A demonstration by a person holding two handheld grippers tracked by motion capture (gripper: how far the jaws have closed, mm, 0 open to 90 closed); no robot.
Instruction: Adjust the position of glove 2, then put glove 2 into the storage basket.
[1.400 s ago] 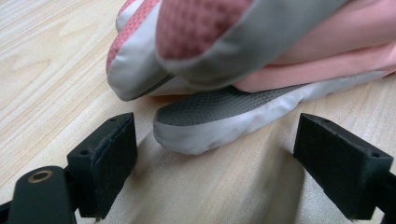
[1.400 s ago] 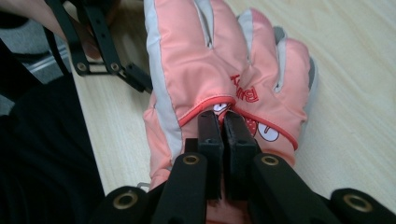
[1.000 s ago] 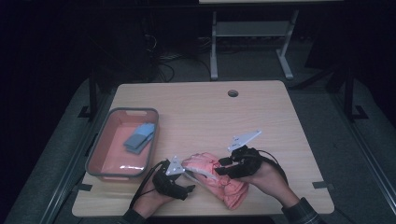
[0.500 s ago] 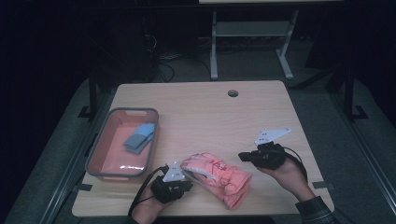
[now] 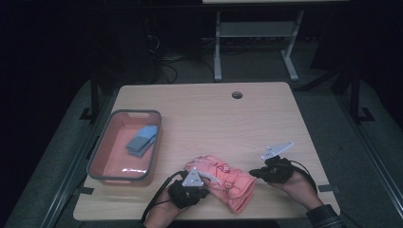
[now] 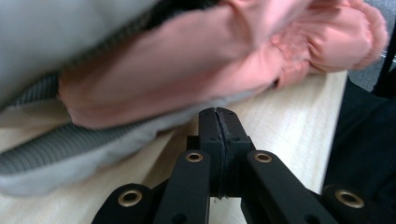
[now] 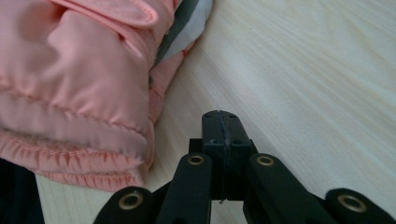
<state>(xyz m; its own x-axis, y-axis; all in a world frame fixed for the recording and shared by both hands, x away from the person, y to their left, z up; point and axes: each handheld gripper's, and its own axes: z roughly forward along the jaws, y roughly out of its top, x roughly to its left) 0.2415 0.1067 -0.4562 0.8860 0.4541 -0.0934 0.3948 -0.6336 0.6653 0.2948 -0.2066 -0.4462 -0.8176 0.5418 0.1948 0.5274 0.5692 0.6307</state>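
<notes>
You had the pink jacket (image 5: 223,180) folded into a bundle at the table's (image 5: 204,116) near edge, and both grippers sat off it. Left gripper (image 6: 217,112) was pinched empty just beside the bundle; right gripper (image 7: 219,114) likewise, near its other end. Folding looked done; next you needed to open wide, clamp the bundle, perhaps for the tray (image 5: 95,161).

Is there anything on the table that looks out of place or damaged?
Nothing stands out. The pink jacket lies folded near the front edge of the table, and the blue item rests inside the pink tray. Nothing looks spilled or broken.
</notes>
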